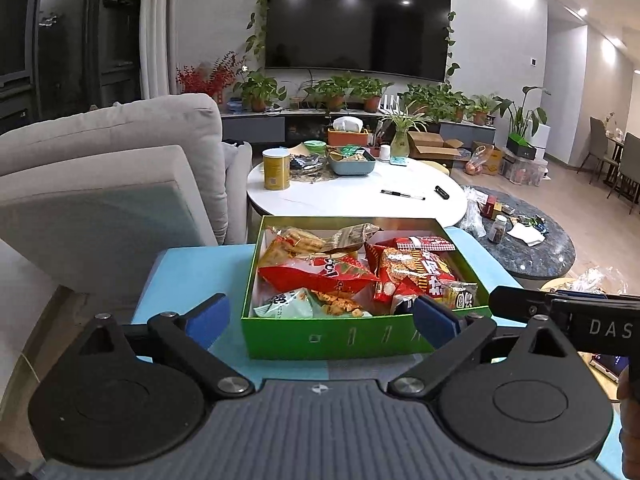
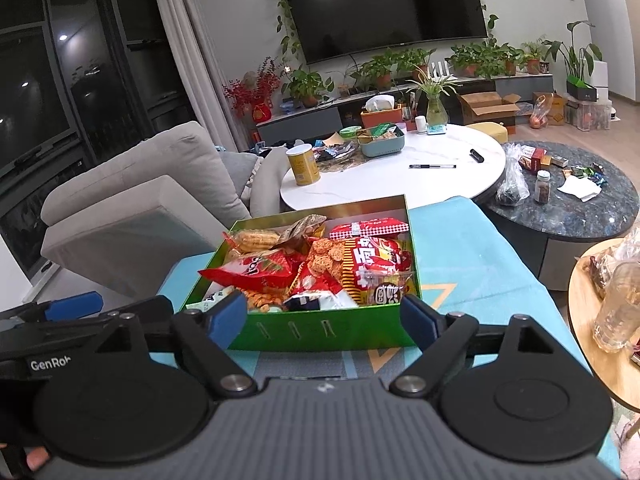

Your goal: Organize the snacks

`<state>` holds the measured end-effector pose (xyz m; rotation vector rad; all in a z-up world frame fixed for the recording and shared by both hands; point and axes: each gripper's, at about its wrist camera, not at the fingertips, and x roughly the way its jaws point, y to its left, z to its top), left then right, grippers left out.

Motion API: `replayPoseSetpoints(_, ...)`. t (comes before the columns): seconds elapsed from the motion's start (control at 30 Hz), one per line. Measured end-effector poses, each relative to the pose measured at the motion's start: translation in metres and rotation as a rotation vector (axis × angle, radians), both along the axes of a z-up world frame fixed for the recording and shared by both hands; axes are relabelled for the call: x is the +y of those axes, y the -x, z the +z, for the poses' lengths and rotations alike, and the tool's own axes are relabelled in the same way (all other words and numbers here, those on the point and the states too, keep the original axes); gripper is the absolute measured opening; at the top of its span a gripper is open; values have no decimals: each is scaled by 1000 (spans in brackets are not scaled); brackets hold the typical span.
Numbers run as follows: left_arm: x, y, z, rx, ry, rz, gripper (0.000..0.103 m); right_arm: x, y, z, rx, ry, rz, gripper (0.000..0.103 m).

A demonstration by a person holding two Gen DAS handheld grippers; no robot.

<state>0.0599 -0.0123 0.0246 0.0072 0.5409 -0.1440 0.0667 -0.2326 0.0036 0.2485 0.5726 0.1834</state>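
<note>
hovering near the green box (image 1: 328, 336) of snack packs (image 1: 320, 276) on the blue tabletop (image 1: 180, 280); left gripper (image 1: 320, 318) fingers spread wide, right gripper (image 2: 324, 320) fingers open too, both empty. looks like packing's done or between picks. next: check for loose snacks, else tidy packs w/ one gripper.

- A dark TV (image 1: 358, 24) hangs on a pale grey wall (image 1: 496, 40), trailing vines (image 1: 260, 12) around it.
- Potted plants (image 1: 348, 94) line the low grey cabinet (image 1: 256, 126) beneath.
- A beige sofa (image 1: 108, 168) stands at left, before dark windows (image 1: 60, 32) and a pale curtain (image 1: 154, 28).
- A white round table (image 1: 352, 196) sits beside a dark marble one (image 1: 536, 248).
- The floor (image 1: 580, 184) is light wood; cardboard boxes (image 1: 434, 144) lie on it.
- Ceiling spotlights (image 1: 582, 12) are lit.
</note>
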Motion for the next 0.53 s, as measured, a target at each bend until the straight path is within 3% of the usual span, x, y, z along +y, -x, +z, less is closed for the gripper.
replayPoseSetpoints(0.53, 2, 13, 3, -16, -8, 4, 98, 5, 11, 2, -15, 5, 3, 66)
